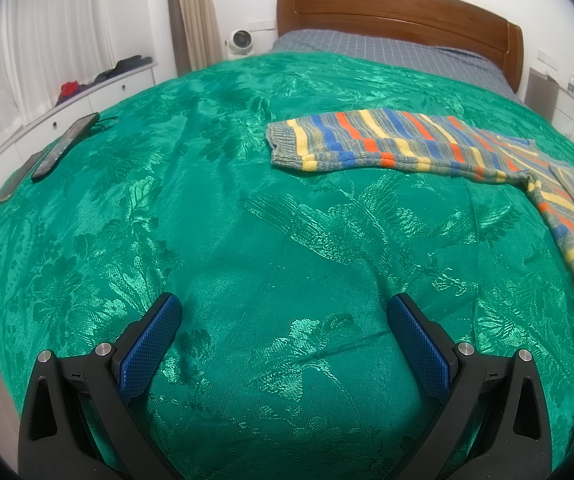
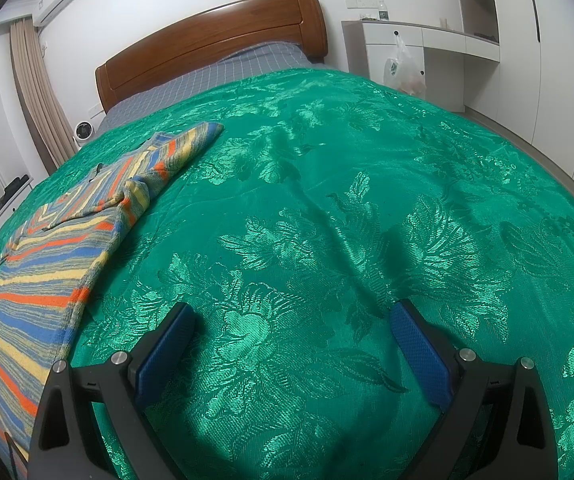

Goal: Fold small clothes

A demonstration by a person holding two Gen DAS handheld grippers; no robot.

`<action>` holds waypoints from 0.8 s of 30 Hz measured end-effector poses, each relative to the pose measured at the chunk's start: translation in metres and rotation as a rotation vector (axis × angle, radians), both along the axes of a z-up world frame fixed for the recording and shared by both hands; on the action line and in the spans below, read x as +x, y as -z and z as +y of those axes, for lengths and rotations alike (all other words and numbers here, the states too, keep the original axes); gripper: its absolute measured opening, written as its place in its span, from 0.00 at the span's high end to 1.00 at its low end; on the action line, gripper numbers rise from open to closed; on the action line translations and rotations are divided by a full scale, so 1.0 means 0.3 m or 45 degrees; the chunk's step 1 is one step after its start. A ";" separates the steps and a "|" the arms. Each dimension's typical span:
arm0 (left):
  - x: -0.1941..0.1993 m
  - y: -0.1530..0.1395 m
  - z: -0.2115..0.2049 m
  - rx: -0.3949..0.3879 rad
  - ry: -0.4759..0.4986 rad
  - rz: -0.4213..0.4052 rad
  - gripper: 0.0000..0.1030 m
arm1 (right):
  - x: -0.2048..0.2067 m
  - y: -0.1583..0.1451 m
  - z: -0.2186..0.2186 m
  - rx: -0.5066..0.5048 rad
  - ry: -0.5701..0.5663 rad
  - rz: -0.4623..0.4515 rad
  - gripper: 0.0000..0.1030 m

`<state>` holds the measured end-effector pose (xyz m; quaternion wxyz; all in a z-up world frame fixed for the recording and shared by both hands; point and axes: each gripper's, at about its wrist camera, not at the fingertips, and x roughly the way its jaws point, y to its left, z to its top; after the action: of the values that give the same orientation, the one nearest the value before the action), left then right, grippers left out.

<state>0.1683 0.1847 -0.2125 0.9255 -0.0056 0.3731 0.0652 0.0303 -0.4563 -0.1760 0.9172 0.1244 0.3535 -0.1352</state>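
Observation:
A small striped knit sweater [image 1: 387, 142] in blue, orange, yellow and grey lies flat on the green bedspread [image 1: 223, 216]. In the left wrist view one sleeve stretches left at mid-height and the body runs down the right edge. My left gripper [image 1: 285, 306] hovers open over bare bedspread, well short of the sleeve. In the right wrist view the sweater [image 2: 51, 264] lies along the left side, its other sleeve pointing toward the headboard. My right gripper [image 2: 293, 314] is open over the bedspread [image 2: 367, 208], to the right of the sweater's body, holding nothing.
A dark phone [image 1: 65, 146] lies near the bed's left edge. A wooden headboard [image 1: 399, 12] and grey checked sheet [image 1: 387, 50] are at the far end. White drawers [image 1: 99, 92] stand left; a white cabinet with a plastic bag [image 2: 403, 68] stands right.

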 end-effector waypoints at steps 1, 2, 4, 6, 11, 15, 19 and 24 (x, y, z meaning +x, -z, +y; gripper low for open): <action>0.000 0.000 0.000 0.000 0.000 0.000 0.00 | 0.000 0.000 0.000 0.000 0.000 0.000 0.05; 0.000 0.000 0.000 0.000 0.000 0.000 0.00 | 0.000 0.000 0.000 0.000 0.000 0.000 0.05; 0.000 0.000 0.000 0.000 0.000 0.000 0.00 | 0.000 0.000 0.000 0.000 0.000 0.000 0.05; 0.000 0.000 0.000 0.000 0.000 0.000 0.00 | 0.000 0.000 0.000 -0.001 0.000 0.001 0.05; -0.002 0.001 0.000 0.003 -0.004 0.003 0.00 | -0.001 -0.001 0.000 -0.002 0.000 0.001 0.05; -0.002 0.000 -0.003 0.007 -0.009 0.008 0.00 | 0.001 0.000 0.003 -0.008 0.002 0.007 0.05; 0.001 0.000 -0.004 0.007 -0.010 0.013 0.00 | 0.005 0.003 0.002 -0.014 0.004 0.013 0.05; 0.001 -0.001 -0.004 0.008 -0.010 0.013 0.00 | 0.006 0.003 0.003 -0.016 0.004 0.014 0.05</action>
<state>0.1686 0.1834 -0.2123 0.9233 -0.0040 0.3775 0.0701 0.0320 -0.4555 -0.1768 0.9158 0.1185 0.3575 -0.1396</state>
